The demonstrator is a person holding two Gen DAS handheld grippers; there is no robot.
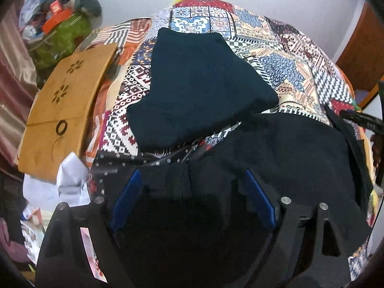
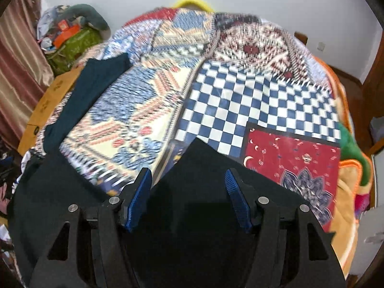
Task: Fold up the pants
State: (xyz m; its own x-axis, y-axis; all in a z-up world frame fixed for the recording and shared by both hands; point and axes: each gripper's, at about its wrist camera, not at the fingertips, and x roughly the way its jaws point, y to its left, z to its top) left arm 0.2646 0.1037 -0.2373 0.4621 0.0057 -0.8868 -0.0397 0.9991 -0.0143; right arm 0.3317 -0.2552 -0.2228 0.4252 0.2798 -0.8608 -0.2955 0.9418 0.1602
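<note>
Black pants (image 1: 283, 158) lie at the near edge of a patchwork-covered bed (image 1: 300, 55). My left gripper (image 1: 192, 182) is open, its blue pads on either side of the pants' zipper area. My right gripper (image 2: 189, 180) is open above a pointed corner of the same black pants (image 2: 201, 165). A dark teal folded garment (image 1: 196, 81) lies farther back on the bed; it also shows at the left in the right wrist view (image 2: 79, 100). The other gripper (image 1: 362, 121) shows at the right edge of the left wrist view.
A brown cardboard box (image 1: 64, 105) lies left of the bed, with white paper (image 1: 69, 180) below it. A cluttered green bag pile (image 1: 64, 31) sits at the back left. A maroon curtain (image 2: 19, 67) hangs left. A wooden door (image 1: 364, 48) stands right.
</note>
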